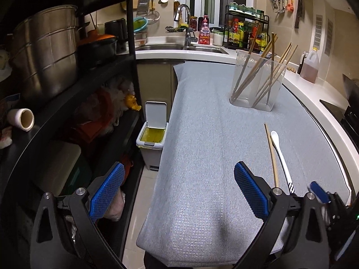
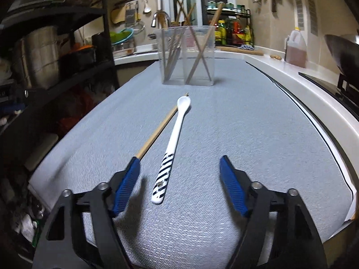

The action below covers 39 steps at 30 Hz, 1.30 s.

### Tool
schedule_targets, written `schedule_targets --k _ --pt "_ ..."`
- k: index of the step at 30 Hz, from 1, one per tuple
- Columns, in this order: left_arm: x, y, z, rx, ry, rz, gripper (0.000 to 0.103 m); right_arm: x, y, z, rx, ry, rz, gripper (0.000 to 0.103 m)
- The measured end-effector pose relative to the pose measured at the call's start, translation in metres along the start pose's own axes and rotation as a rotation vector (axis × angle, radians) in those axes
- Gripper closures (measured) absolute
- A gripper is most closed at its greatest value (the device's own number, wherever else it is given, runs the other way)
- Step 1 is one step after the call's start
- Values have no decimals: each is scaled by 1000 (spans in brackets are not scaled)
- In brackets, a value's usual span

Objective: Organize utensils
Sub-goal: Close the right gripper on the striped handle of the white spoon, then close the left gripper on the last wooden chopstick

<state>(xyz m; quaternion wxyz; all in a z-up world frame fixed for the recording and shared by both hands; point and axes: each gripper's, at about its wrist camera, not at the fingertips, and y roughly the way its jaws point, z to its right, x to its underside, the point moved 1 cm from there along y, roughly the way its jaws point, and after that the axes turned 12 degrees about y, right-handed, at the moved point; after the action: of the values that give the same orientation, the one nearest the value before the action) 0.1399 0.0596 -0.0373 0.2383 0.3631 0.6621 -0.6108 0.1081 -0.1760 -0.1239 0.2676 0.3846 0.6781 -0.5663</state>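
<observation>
A white spoon (image 2: 174, 139) with a black-striped handle lies on the grey mat (image 2: 246, 134), beside a single wooden chopstick (image 2: 159, 130). Both also show in the left wrist view: the spoon (image 1: 280, 152) and the chopstick (image 1: 271, 152). A clear plastic holder (image 2: 187, 56) with several chopsticks stands upright further back; it also shows in the left wrist view (image 1: 258, 80). My right gripper (image 2: 179, 163) is open, its fingers on either side of the spoon's handle, just above it. My left gripper (image 1: 179, 174) is open and empty over the mat's left edge.
A black shelf rack (image 1: 67, 89) with a steel pot (image 1: 44, 51) stands to the left. A small bin (image 1: 152, 134) sits on the floor beside the mat. A sink (image 1: 179, 47), sauce bottles (image 1: 244, 31) and an oil jug (image 1: 310, 65) line the white counter behind and right.
</observation>
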Motion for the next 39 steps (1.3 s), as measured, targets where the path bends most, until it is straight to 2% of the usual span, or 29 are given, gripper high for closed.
schedule_targets --k 1,5,7,10,15,17,21,25,28,30,32,35,39 --pt "1 -1 1 1 0 0 8 5 2 0 1 -2 -7 47" --pt "0 -1 8 12 8 0 8 15 -1 2 -10 -25 70 61" --pt "-1 1 14 21 17 -2 8 19 -2 1 -27 -37 97 75" --pt "0 1 23 36 30 -2 8 24 -3 -4 -52 -70 115 89" --pt "1 2 39 61 59 -1 8 19 -4 0 -61 -48 99 92" --pt "1 3 46 74 72 -3 8 12 -5 8 -64 4 73 93" --pt "0 7 61 100 90 -7 8 0 -12 30 -75 91 78 92" --pt "4 14 82 160 101 -12 8 -9 -15 52 -92 179 72 92" --pt "12 19 95 232 87 -19 8 -11 -14 64 -92 227 64 92" --pt "20 23 99 241 78 -24 9 -11 -13 68 -87 234 60 92" --pt "27 28 100 249 56 -27 15 -9 -12 70 -85 231 55 92" --pt "37 42 101 283 36 -66 34 -7 -8 69 -86 231 42 93" --pt "47 43 111 240 113 -10 41 -5 -4 69 -85 229 33 93"
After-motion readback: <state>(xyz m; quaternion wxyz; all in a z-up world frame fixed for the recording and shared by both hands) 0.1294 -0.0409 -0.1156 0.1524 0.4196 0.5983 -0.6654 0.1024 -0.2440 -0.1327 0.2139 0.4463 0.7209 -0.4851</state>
